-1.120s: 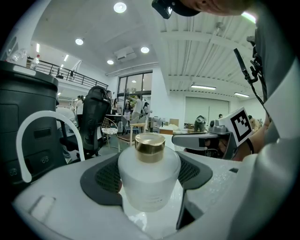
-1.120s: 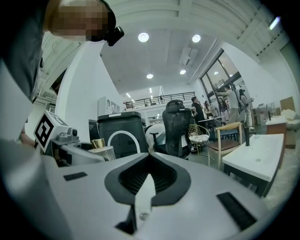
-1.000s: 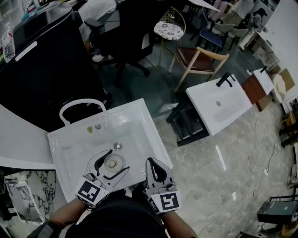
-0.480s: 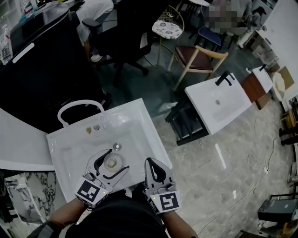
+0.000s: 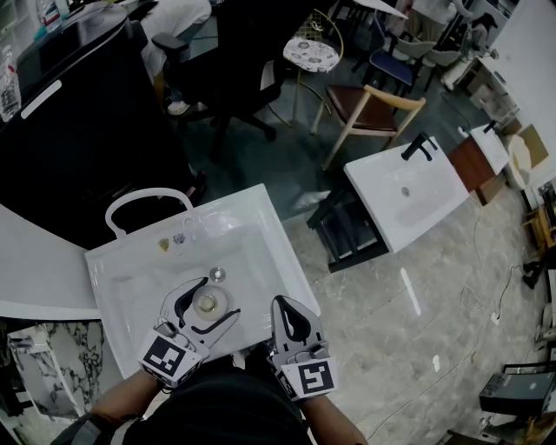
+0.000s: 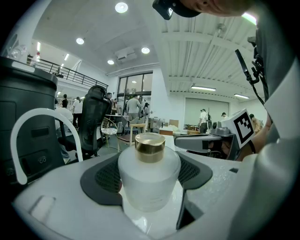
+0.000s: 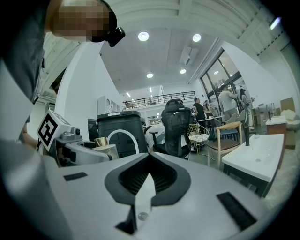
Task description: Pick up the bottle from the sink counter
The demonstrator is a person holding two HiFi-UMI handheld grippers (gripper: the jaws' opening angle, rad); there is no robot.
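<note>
Live now: we've got glossy marble floor (image 5: 408,295) at 4 o'clock, wooden chair (image 5: 373,109) at 1, black office chair (image 5: 230,69) at 12, spare white basin (image 5: 407,193) w/ black tap (image 5: 420,148) at 2. Ceiling spotlights (image 6: 121,7) on, tall windows (image 7: 225,79) bright.

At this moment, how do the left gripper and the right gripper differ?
The left gripper has its fingers apart, closed on the sides of the frosted, gold-capped bottle. The right gripper has its fingers shut together with nothing between them. The left gripper sits over the basin of the sink, while the right gripper is at the sink's front right corner. Both point away from the person and carry a square-marker cube.
</note>
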